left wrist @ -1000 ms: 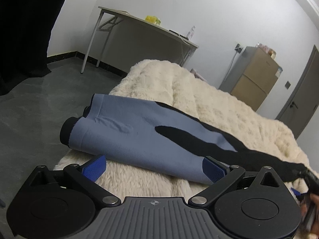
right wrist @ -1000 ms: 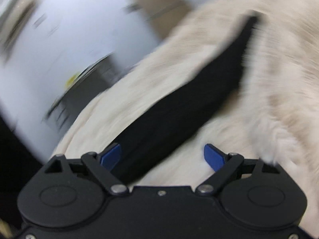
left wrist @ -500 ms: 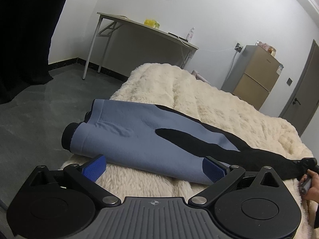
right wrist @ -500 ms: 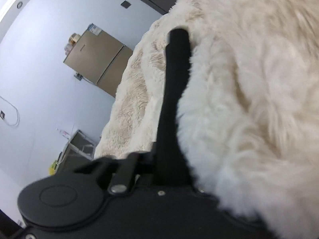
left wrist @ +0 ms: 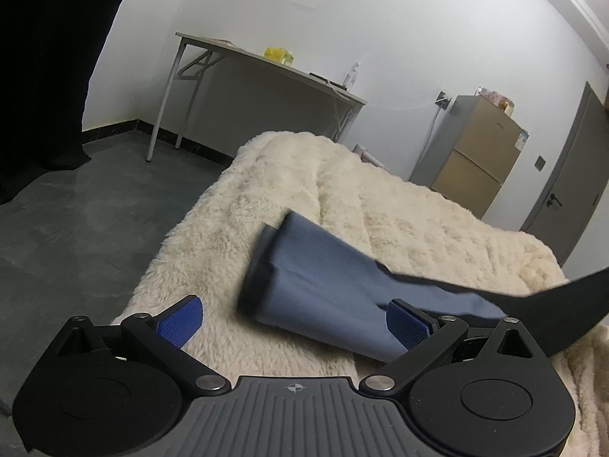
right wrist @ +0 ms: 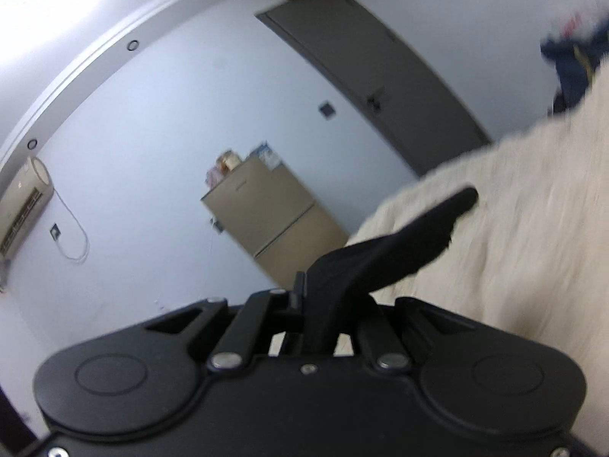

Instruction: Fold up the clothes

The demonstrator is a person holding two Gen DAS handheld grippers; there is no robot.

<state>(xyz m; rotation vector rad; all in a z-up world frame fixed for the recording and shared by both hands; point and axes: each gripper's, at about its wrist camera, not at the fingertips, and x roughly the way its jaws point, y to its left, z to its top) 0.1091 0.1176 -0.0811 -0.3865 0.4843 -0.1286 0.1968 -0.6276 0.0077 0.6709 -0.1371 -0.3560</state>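
A blue and black garment (left wrist: 323, 289) lies on the cream fluffy blanket (left wrist: 304, 198). Its blue end with a dark cuff (left wrist: 255, 282) rests on the blanket; its black end (left wrist: 563, 304) is lifted off the blanket at the right. My left gripper (left wrist: 293, 320) is open and empty, just in front of the blue part. My right gripper (right wrist: 316, 304) is shut on the black end of the garment (right wrist: 399, 240), which sticks out beyond the jaws above the blanket (right wrist: 533, 209).
A folding table (left wrist: 266, 61) stands by the far wall, a brown cabinet (left wrist: 472, 156) and a grey door (left wrist: 571, 175) to the right. Grey floor (left wrist: 76, 228) lies left of the bed. In the right wrist view, dark blue clothing (right wrist: 571, 61) shows at the far right.
My right gripper has closed on the black end and lifted it. The blue part has slid right and bunched narrower. My left gripper stays open.
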